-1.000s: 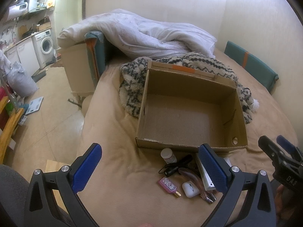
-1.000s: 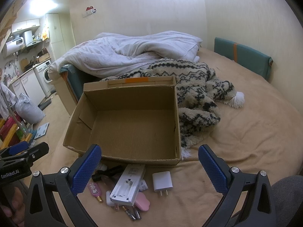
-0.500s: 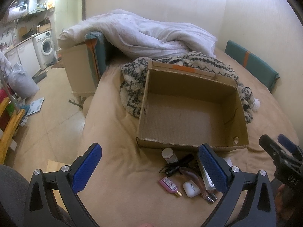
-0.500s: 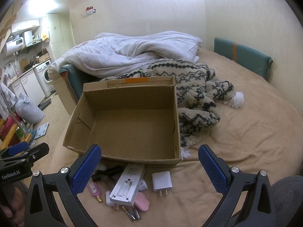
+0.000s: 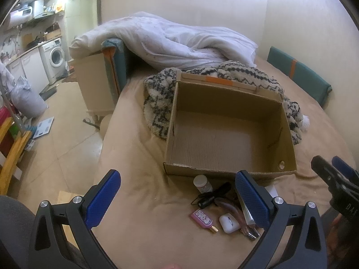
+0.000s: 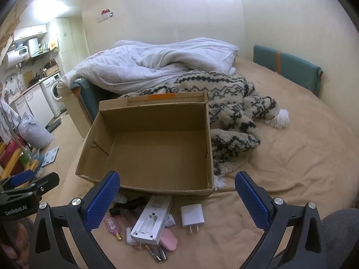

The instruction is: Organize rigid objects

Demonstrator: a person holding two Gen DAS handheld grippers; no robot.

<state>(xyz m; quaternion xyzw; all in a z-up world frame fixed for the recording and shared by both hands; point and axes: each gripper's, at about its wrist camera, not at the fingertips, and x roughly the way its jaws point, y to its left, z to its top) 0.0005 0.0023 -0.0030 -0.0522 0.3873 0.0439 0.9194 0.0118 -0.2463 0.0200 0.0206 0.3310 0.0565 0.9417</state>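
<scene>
Both grippers hang over the bed with fingers spread wide and nothing between them.

From the left wrist view, the left gripper (image 5: 177,192) hovers just in front of the cardboard box (image 5: 228,130), which sits empty on the tan bedspread (image 5: 139,188). The small things to be sorted lie in a tight cluster just in front of the box's near wall: a white-capped bottle (image 5: 202,181), a black corded gadget (image 5: 212,196), a pink flask (image 5: 203,217) and a white earbud case (image 5: 228,223). The left gripper's right-hand finger covers part of the cluster, so what lies under it is hard to name. At the frame's right edge the right gripper (image 5: 334,174) shows only in part.

From the right wrist view, the right gripper (image 6: 177,195) also hangs in front of the box (image 6: 152,143). A white remote (image 6: 152,220), back side up, lies across other pieces, with a white charger plug (image 6: 193,216) beside it and a pink case (image 6: 169,242) half beneath it. The risks, as I judge them: the pieces overlap, so closing on one may drag or flick a neighbour; the soft bedding may let a thin piece sink away from the fingertips; a nudge could shift the light box. Metal bits below the remote are too small to identify.
</scene>
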